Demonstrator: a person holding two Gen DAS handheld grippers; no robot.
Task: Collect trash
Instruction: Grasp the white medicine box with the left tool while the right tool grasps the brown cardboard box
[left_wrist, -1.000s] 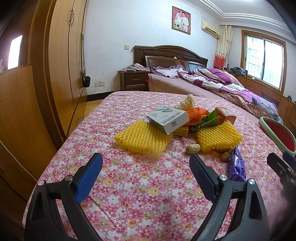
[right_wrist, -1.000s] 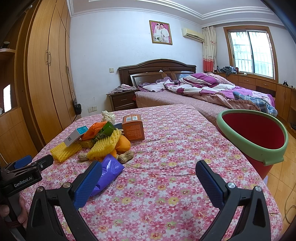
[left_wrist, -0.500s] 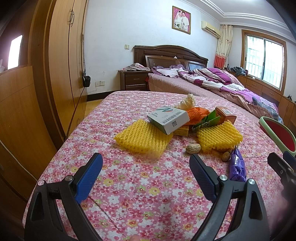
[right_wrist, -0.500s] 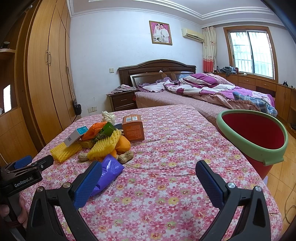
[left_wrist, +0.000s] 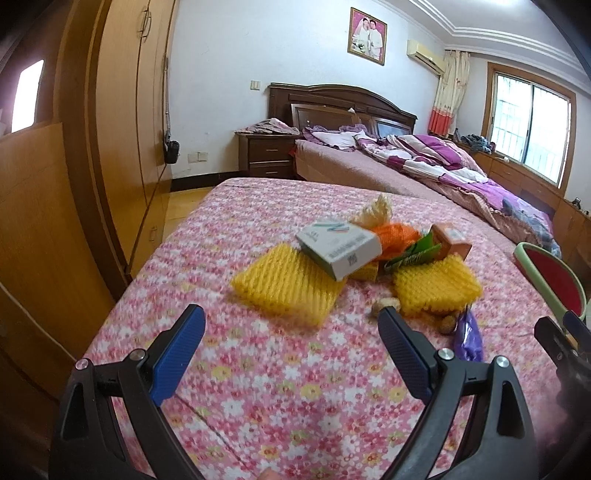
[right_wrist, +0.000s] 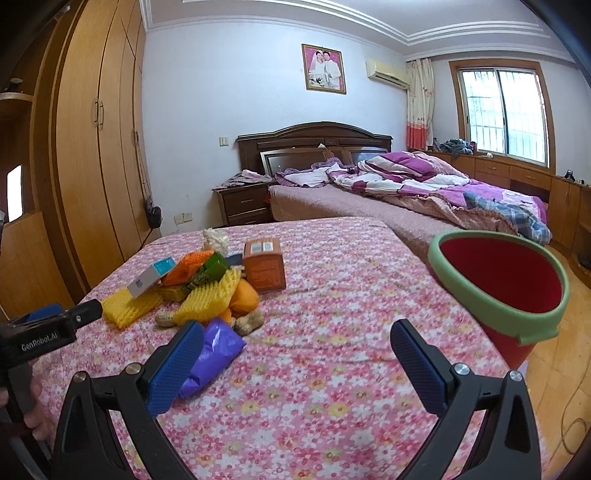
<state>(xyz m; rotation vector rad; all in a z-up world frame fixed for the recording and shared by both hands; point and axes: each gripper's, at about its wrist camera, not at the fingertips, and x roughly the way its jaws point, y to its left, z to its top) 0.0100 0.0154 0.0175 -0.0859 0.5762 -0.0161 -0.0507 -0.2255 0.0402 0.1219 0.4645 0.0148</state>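
Left wrist view had advanced slightly toward the trash pile (left_wrist: 369, 266) on the floral tabletop (left_wrist: 258, 387), left gripper (left_wrist: 291, 332) spread and empty; right wrist view was unchanged, right gripper (right_wrist: 295, 343) spread, red bin (right_wrist: 502, 288) alongside: collection only beginning

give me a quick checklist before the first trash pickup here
1. Left tool open and empty: ok.
2. Right tool open and empty: ok.
3. Red bin has its mouth unobstructed, beside the table: ok.
4. Purple wrapper lies apart from the pile, nearest the right tool: ok.
5. White box rests tilted on the yellow foam net, may slide: not ok.
6. Bin already holding trash: cannot tell.
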